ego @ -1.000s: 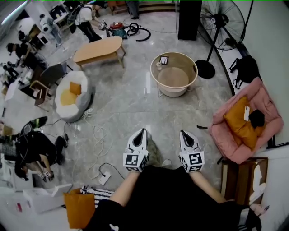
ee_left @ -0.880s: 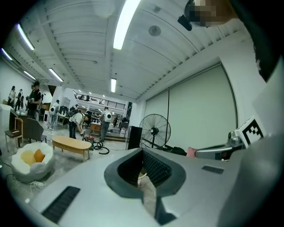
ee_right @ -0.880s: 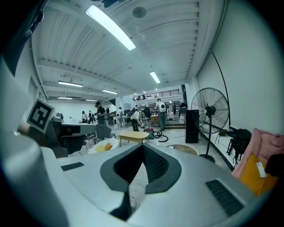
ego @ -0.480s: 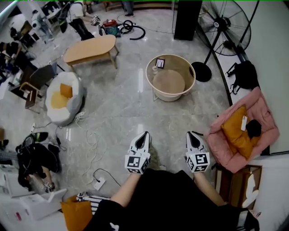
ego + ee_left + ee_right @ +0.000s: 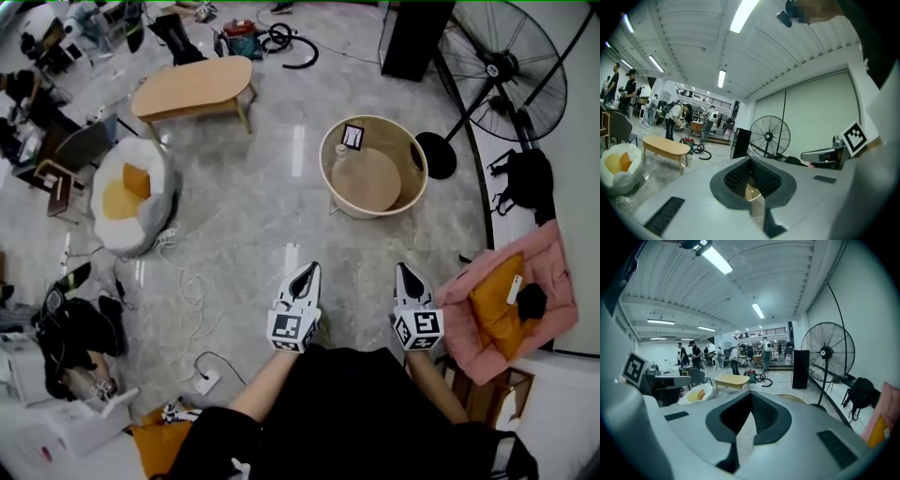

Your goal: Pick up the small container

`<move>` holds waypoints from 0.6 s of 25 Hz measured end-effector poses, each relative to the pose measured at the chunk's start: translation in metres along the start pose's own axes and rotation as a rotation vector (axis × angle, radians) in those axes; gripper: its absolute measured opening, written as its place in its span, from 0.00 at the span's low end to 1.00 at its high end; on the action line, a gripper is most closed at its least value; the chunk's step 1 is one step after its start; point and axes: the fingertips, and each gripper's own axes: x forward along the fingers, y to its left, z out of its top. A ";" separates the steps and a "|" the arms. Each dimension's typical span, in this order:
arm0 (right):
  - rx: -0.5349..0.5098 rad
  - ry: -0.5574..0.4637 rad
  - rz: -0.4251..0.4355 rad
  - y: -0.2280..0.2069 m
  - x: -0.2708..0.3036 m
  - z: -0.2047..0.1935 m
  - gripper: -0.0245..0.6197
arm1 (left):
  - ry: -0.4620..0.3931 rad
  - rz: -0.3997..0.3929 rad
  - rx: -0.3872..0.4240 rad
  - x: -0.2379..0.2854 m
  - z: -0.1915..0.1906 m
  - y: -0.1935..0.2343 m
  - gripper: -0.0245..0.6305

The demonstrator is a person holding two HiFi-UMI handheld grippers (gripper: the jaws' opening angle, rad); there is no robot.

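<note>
The small container (image 5: pixel 338 150), pale and tiny, stands on a round tan tub-shaped table (image 5: pixel 415 159) next to a black-and-white card (image 5: pixel 352 137). It is too small to make out in detail. My left gripper (image 5: pixel 307 271) and right gripper (image 5: pixel 405 270) are held side by side close to the body, well short of the table, both pointing toward it. Both are shut with nothing in them. Past the left gripper (image 5: pixel 750 164), a bit of the tan table (image 5: pixel 753 192) shows in the left gripper view. Beyond the right gripper (image 5: pixel 751 397), the table's rim (image 5: pixel 790 398) peeks out.
A big standing fan (image 5: pixel 506 70) and a black box (image 5: pixel 412 37) stand behind the table. A pink seat with an orange cushion (image 5: pixel 511 300) is at the right. At the left are a wooden coffee table (image 5: pixel 192 89), a white beanbag (image 5: pixel 127 192) and floor cables (image 5: pixel 192 291).
The head view has shifted, so the round table sits a little lower and further right. Both grippers keep the same shut pose in front of the body.
</note>
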 end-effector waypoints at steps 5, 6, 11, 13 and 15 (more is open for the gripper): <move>-0.020 0.021 0.019 0.003 0.055 0.025 0.07 | -0.009 -0.016 0.027 0.051 0.027 0.038 0.07; -0.027 0.025 0.014 0.002 0.063 0.030 0.07 | -0.011 -0.016 0.026 0.059 0.032 0.045 0.07; -0.068 0.014 -0.016 -0.007 0.106 0.059 0.07 | 0.003 -0.027 0.046 0.095 0.050 0.080 0.07; -0.074 0.016 -0.020 -0.015 0.118 0.065 0.07 | 0.005 -0.034 0.044 0.109 0.055 0.086 0.07; -0.080 0.019 -0.023 -0.012 0.128 0.068 0.07 | 0.000 -0.045 0.042 0.117 0.060 0.096 0.07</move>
